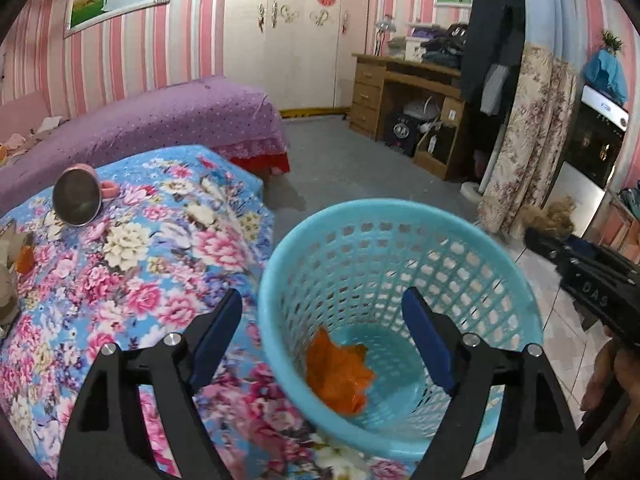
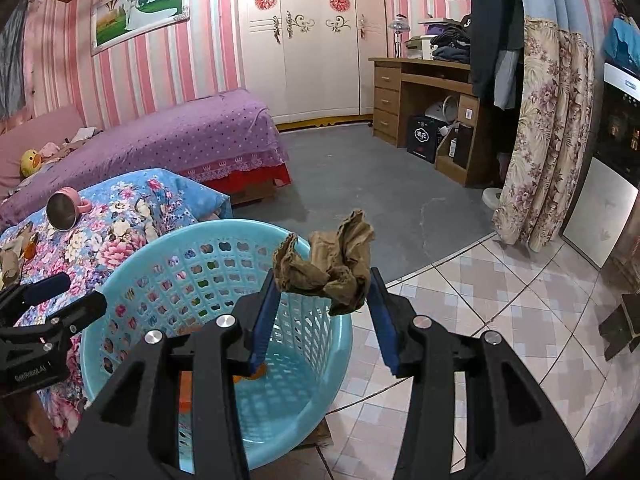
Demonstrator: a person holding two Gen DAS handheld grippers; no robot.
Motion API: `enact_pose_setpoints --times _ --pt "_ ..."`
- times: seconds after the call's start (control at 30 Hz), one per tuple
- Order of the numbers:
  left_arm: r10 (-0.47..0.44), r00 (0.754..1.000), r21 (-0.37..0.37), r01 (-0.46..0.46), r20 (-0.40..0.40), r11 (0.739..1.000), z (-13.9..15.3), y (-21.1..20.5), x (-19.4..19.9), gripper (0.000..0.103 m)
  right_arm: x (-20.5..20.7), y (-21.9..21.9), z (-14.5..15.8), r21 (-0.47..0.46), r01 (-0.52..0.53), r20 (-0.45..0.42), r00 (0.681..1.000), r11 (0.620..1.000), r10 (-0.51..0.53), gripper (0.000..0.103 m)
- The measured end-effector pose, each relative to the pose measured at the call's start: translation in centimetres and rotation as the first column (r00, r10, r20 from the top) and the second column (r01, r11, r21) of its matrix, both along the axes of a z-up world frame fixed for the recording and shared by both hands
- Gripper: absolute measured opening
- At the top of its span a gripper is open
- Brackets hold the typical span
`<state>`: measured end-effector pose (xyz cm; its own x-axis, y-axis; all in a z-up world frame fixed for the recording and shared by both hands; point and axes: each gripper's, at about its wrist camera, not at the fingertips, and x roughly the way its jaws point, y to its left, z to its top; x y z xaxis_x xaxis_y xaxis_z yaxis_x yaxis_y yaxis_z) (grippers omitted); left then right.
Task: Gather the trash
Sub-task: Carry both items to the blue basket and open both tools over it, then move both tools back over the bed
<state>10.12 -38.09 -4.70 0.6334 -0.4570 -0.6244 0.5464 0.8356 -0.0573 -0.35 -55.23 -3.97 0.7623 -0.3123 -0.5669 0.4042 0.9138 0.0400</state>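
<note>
so biggest thing near us is the table draped in a blue cloth with pink and white flowers (image 1: 132,256), and right beside its edge sits the round light-blue plastic basket with a lattice wall (image 1: 400,216), standing upright on the floor where the grey carpet meets the pale tiles.

our right gripper (image 2: 322,284) is up over the basket's far rim, its blue-padded fingers (image 2: 266,312) closed partway onto a crumpled brown paper wad (image 2: 332,264), which is pinched between them and sticks up above the tips. our left gripper (image 1: 322,312) is hovering over the near side of the basket and the table edge, jaws spread wide with nothing between them.

down on the basket floor there's a crumpled orange wrapper (image 1: 338,376), lying loose.

back on the floral cloth, well apart from the basket, a pink mug with a steel inside (image 1: 78,196) lies tipped on its side with its mouth toward us. a little more brown and orange scrap (image 1: 18,260) sits at the far left of the cloth, too cut off to make out properly.
</note>
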Motion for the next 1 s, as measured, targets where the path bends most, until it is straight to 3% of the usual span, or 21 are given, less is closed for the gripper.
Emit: enact_pose_setpoints --times 0.13,0.4,0.6,0.7,0.73,0.77,1.0 --pt "0.085 0.996 -0.015 -0.085 0.022 0.996 0.8 1.6 0.7 0.095 0.3 0.0 -0.1 0.005 -0.005 0.005 1.000 1.000 0.005 0.045" --pt "0.166 0.982 0.019 -0.168 0.092 0.986 2.6 3.7 1.2 0.098 2.5 2.3 -0.1 0.038 -0.077 0.012 0.997 0.996 0.076 0.045" --pt "0.206 0.971 0.003 -0.208 0.118 0.978 3.5 6.4 1.2 0.099 4.4 4.1 -0.3 0.033 -0.101 -0.001 0.995 0.994 0.101 0.047" --pt "0.225 0.968 0.003 -0.227 0.114 0.974 3.7 7.3 1.5 0.099 5.0 4.9 -0.2 0.040 -0.101 0.001 0.995 0.994 0.101 0.072" --pt "0.231 0.966 0.003 -0.233 0.116 0.973 3.8 7.6 1.6 0.099 5.1 5.3 0.0 0.027 -0.090 0.001 0.996 0.996 0.090 0.087" --pt "0.236 0.964 0.003 -0.238 0.120 0.971 3.9 7.9 1.6 0.099 5.2 5.7 0.2 0.006 -0.076 0.001 0.997 0.997 0.076 0.094" --pt "0.254 0.955 -0.004 -0.257 0.155 0.966 4.9 11.5 1.3 0.099 6.3 8.2 0.4 -0.042 -0.106 -0.020 0.994 0.993 0.105 0.099"
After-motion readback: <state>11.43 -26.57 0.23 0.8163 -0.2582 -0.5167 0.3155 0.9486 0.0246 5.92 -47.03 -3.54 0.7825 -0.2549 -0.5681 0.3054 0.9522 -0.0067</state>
